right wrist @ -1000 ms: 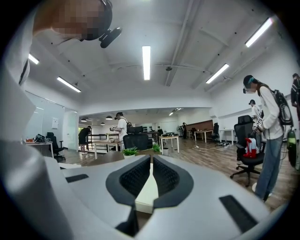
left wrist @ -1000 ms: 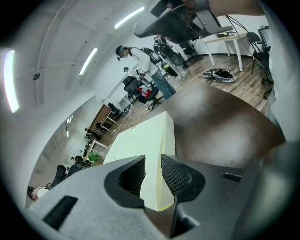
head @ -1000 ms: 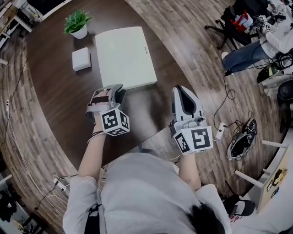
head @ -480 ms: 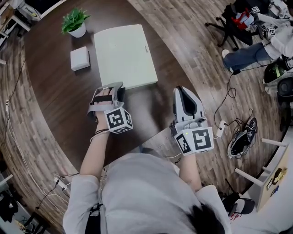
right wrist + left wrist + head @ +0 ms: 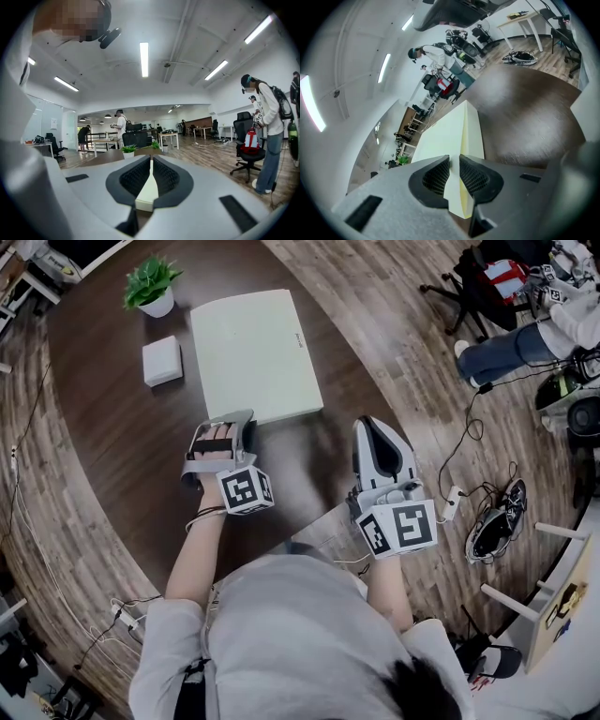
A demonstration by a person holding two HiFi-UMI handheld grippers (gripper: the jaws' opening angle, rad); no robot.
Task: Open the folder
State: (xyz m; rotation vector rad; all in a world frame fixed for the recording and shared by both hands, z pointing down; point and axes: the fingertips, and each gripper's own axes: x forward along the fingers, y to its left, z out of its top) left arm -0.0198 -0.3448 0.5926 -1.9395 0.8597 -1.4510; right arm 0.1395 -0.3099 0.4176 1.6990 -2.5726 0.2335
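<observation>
The pale green folder (image 5: 253, 352) lies shut and flat on the dark round table (image 5: 112, 446). My left gripper (image 5: 246, 420) is at the folder's near left corner. In the left gripper view the jaws (image 5: 454, 161) are rolled onto their side and nearly together, with the folder's corner (image 5: 440, 136) running between the pads and out below them, so they look shut on the cover's edge. My right gripper (image 5: 370, 423) hovers shut past the table's right rim, apart from the folder. In the right gripper view (image 5: 151, 164) the folder (image 5: 149, 192) shows only through the slit.
A small potted plant (image 5: 150, 282) and a white square box (image 5: 161, 360) stand left of the folder at the far side. A seated person's legs (image 5: 511, 348), an office chair (image 5: 459, 296), a power strip (image 5: 450, 505) and cables lie on the wooden floor to the right.
My left gripper has crept slightly right and closer to the folder's near corner. The right gripper has hardly moved, and the folder lies as before.
</observation>
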